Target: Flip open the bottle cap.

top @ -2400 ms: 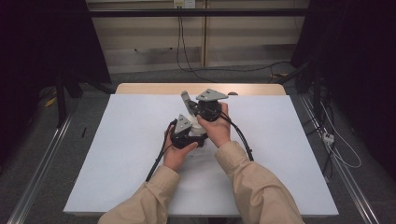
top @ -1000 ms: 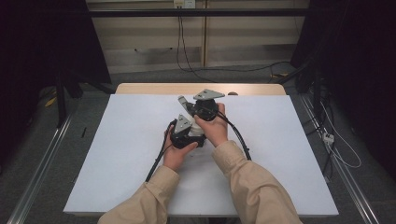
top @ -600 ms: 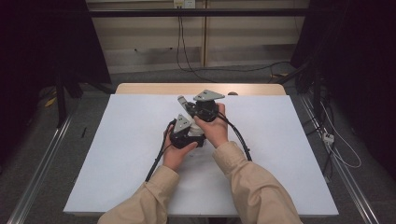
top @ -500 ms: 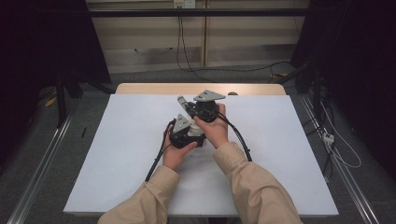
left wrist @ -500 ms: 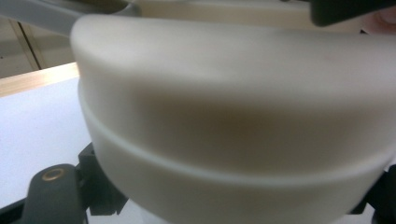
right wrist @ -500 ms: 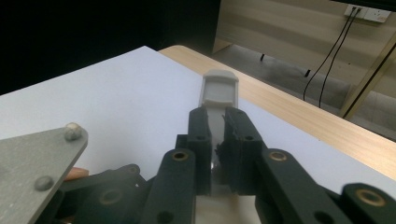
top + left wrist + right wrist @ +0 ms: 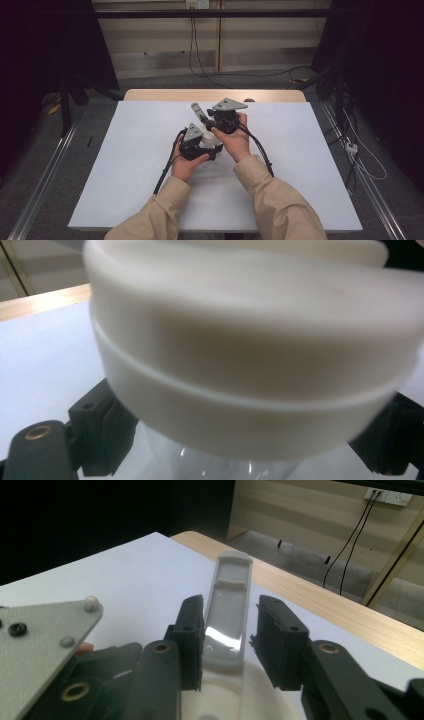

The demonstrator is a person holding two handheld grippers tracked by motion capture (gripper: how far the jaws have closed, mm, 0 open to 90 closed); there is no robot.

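Left gripper (image 7: 200, 145) fingers clamp the clear jar (image 7: 220, 465) under its white lid (image 7: 250, 365); right gripper (image 7: 225, 117) fingers stand apart around the grey latch (image 7: 227, 615), pointing toward 11 o'clock, likely next squeezing it to open the lid.

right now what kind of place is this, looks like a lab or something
Probably a lab or recording bay: a white-covered table on a grey floor, dark curtains at the sides, and a wall socket with cables hanging down.
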